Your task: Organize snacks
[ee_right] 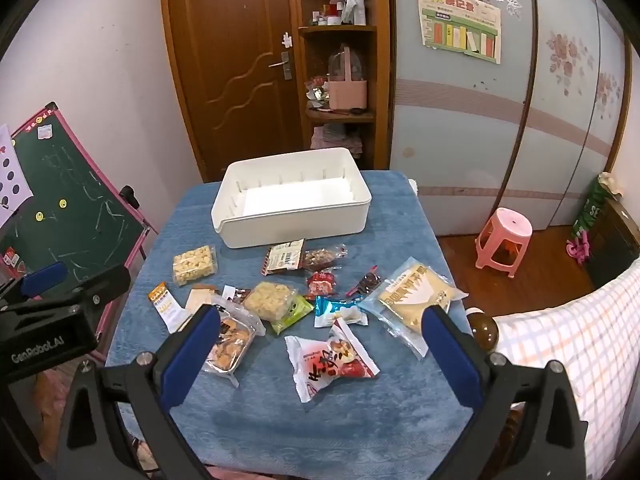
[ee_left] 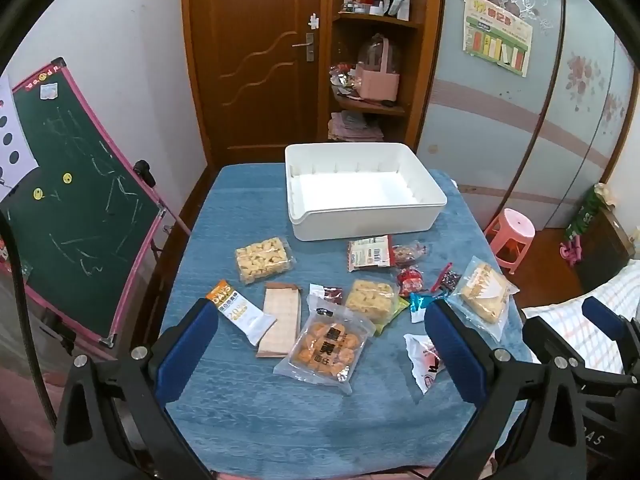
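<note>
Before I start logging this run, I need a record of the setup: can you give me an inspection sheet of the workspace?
Surface: table under a blue cloth.
Job's things: white bin at the far end, nothing seen inside; about a dozen snack packets loose on the cloth in front of it, none in the bin.
Clutter: nothing seen on the table beyond the snacks.
Grippers: left gripper and right gripper both open, holding nothing, above the near edge.
Cables: nothing seen.
Surroundings: chalkboard on the left, wooden door and shelves behind, pink stool and checked bedding on the right.
</note>
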Demonstrator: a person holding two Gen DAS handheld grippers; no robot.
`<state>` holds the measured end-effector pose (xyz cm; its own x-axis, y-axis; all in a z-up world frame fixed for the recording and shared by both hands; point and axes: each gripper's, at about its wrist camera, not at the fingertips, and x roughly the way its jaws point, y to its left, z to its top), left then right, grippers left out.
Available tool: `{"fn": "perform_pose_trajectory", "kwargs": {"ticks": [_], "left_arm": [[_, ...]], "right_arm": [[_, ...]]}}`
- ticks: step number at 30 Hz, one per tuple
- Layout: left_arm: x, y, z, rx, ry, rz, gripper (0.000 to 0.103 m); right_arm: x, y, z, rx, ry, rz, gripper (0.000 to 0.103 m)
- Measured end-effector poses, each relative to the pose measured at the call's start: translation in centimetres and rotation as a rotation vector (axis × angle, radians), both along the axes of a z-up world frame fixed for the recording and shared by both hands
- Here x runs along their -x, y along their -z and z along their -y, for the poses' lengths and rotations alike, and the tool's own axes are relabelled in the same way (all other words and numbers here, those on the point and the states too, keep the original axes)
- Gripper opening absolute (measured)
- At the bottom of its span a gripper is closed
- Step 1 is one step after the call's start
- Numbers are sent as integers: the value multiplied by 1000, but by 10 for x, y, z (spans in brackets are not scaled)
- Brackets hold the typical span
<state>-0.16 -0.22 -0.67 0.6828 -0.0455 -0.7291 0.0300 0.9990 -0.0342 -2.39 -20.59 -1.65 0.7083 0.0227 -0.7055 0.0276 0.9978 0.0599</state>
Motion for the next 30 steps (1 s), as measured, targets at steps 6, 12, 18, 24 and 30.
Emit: {"fn": "perform_pose_trajectory", "kwargs": {"ticks": [6, 12, 18, 24, 30], "left_arm": [[-2, -1, 1, -1, 4, -7, 103], [-4, -1, -2, 2, 8, -17, 103], [-3, -1, -3, -8, 14, -18, 103], [0, -1, 0, -15, 33, -7, 103], [2, -1, 5, -19, 61, 0, 103]], "right_arm": [[2, -3, -4, 4, -2, 4, 101], [2, -2, 2, 6, 10, 14, 101], [4, -9, 3, 13, 22, 30, 101], [2, -10, 3, 21, 24, 32, 101], [1, -10, 4, 26, 29, 30, 101]]}}
